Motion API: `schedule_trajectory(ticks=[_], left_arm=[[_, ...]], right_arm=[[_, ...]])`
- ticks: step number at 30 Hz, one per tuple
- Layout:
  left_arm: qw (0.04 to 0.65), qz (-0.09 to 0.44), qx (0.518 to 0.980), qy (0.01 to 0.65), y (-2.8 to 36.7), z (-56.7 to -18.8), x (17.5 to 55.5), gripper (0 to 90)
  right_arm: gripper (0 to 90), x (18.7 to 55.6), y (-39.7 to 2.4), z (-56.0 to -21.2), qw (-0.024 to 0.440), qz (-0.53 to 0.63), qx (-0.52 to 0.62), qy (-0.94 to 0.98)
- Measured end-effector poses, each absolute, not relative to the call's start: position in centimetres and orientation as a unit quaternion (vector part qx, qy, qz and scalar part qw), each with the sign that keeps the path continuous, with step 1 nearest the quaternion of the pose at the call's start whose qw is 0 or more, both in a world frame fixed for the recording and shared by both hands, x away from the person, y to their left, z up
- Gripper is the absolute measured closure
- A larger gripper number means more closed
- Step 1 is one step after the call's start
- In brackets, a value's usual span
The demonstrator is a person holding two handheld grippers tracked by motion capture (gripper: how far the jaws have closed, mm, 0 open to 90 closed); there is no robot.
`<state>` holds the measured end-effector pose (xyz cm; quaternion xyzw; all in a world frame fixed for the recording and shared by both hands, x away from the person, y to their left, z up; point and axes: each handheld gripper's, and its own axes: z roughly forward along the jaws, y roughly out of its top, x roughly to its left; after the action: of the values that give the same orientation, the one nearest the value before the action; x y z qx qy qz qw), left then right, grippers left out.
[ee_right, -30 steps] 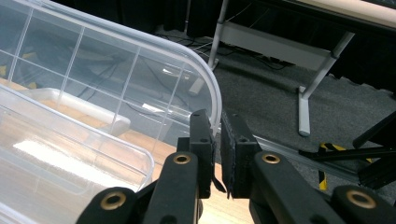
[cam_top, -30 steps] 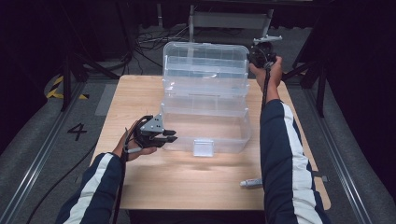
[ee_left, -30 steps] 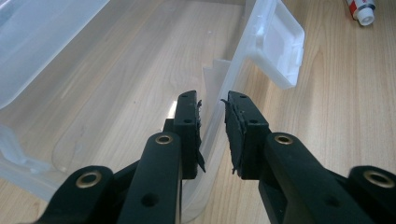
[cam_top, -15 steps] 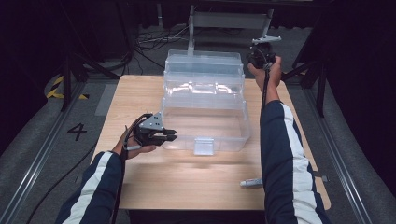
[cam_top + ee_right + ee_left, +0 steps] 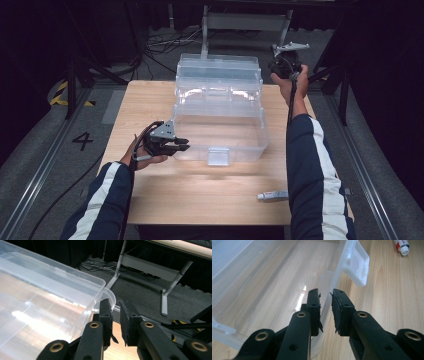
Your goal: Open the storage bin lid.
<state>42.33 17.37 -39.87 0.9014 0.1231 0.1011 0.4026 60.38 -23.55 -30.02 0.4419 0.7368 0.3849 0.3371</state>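
Two grippers: I have both at one clear plastic storage box (image 5: 220,115) on the wooden counter (image 5: 150,100).
Left gripper (image 5: 325,302): my fingers (image 5: 313,306) stand a narrow gap apart, astride the box's thin front wall near its corner; I cannot tell whether the pads press on it.
Latch (image 5: 357,266): white flap on that same wall, just ahead of my left fingers and to their right.
Right gripper (image 5: 115,315): my fingers (image 5: 126,320) have just been opening and stand slightly apart, nothing between them; the rim of the open lid (image 5: 75,282) lies just left of them.
Tube (image 5: 273,195): small white one on the counter, well apart from both grippers.
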Motion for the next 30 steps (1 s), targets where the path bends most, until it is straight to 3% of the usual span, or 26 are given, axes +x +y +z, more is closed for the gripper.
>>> schedule_trajectory(ticks=[18, 30], left_arm=[[0.385, 0.121, 0.906, 0.129, 17.0, -39.6, 41.9, 76.1], [0.383, 0.123, 0.905, 0.136, 16.9, -39.6, 41.7, 75.5]], right_arm=[[78.1, 53.9, -25.8, -30.3, 0.315, 0.397, 0.384, 0.772], [78.0, 48.1, -27.7, -32.2, 0.273, 0.399, 0.321, 0.814]])
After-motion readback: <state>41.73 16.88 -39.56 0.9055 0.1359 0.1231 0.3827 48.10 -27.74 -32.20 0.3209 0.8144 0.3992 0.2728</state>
